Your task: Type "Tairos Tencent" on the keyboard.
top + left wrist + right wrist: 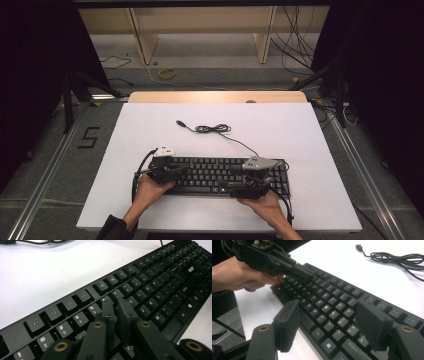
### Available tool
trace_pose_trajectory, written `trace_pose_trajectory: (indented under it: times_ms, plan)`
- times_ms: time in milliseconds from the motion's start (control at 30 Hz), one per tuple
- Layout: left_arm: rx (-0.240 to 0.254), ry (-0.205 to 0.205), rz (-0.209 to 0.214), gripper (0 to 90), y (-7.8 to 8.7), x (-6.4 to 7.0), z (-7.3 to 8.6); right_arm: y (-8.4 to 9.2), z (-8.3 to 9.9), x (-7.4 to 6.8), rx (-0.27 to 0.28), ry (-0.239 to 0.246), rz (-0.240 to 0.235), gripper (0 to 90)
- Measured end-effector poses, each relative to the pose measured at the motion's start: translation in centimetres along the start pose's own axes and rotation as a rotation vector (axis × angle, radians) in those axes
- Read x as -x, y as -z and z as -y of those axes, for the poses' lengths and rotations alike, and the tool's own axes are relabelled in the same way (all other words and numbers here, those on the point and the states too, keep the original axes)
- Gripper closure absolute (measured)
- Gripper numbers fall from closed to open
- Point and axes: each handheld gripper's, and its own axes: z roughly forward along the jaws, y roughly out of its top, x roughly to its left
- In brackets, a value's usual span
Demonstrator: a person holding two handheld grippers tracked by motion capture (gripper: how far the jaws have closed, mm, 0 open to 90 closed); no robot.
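The black keyboard [220,175] lies at the white table's [150,130] 6 o'clock edge. The left gripper [181,170], jaws closed and empty, hovers over its keys; the right gripper [227,186] gapes open at 3 o'clock.

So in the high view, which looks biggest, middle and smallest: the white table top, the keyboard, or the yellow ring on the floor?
1. White table top, biggest by far.
2. Keyboard, much smaller.
3. Yellow ring, smallest; it lies farther from the camera, so it may look a bit smaller than it really is.
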Motion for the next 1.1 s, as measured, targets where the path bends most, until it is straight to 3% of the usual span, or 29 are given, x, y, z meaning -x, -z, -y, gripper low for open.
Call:
trace_pose_trajectory:
  times_ms: [200, 1100]
  plan:
    - [-0.01, -0.008, 0.001, 89.1, -0.4, 0.0, 0.0, 0.3, 0.2, 0.1, 0.001, -0.001, 0.006, 35.7]
    - [-0.064, -0.014, -0.008, 89.5, -1.5, 0.0, 0.1, 0.9, 0.7, 0.1, -0.003, -0.001, 0.011, 34.7]
